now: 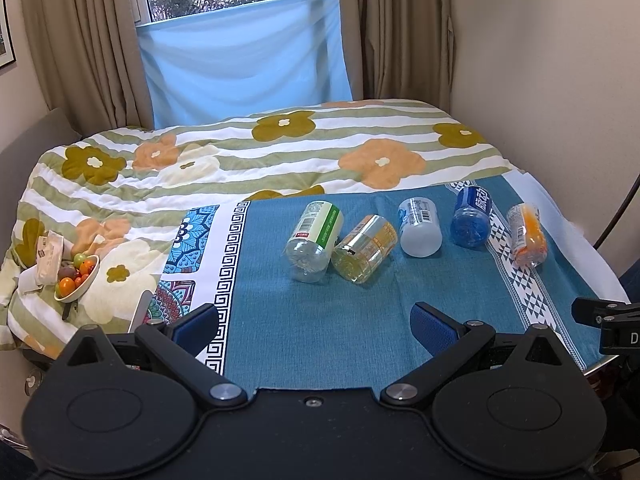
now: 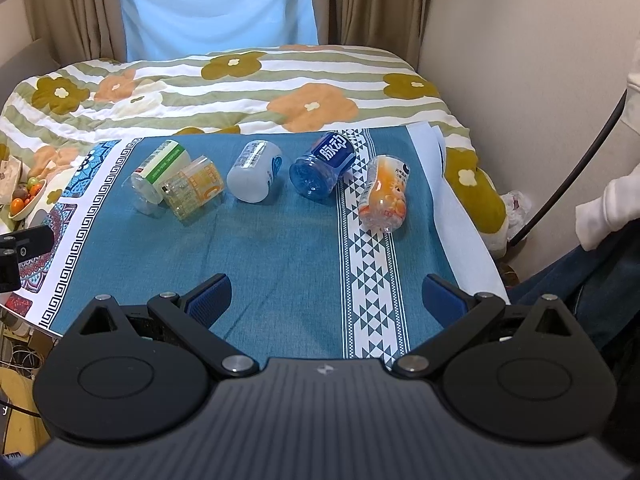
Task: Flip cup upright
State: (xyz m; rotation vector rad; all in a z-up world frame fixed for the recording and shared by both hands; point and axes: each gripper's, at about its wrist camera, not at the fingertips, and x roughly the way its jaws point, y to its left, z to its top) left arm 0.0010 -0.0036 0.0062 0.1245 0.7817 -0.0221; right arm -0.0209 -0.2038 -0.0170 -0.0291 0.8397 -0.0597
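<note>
Several cut-bottle cups lie on their sides in a row on the blue cloth (image 1: 320,320). From left: a clear cup with a green label (image 1: 314,240) (image 2: 158,176), a yellow one (image 1: 364,248) (image 2: 194,192), a white one (image 1: 420,226) (image 2: 254,176), a blue one (image 1: 472,216) (image 2: 322,168), and an orange one (image 1: 528,234) (image 2: 382,192). My left gripper (image 1: 316,326) is open and empty, near the cloth's front edge, well short of the cups. My right gripper (image 2: 326,298) is open and empty, likewise short of them.
A flowered quilt (image 1: 240,152) covers the bed behind the cloth. A bowl of fruit (image 1: 76,276) and a paper packet sit at the left. The wall (image 1: 560,60) is close on the right. A person's arm and leg (image 2: 600,220) are at the right.
</note>
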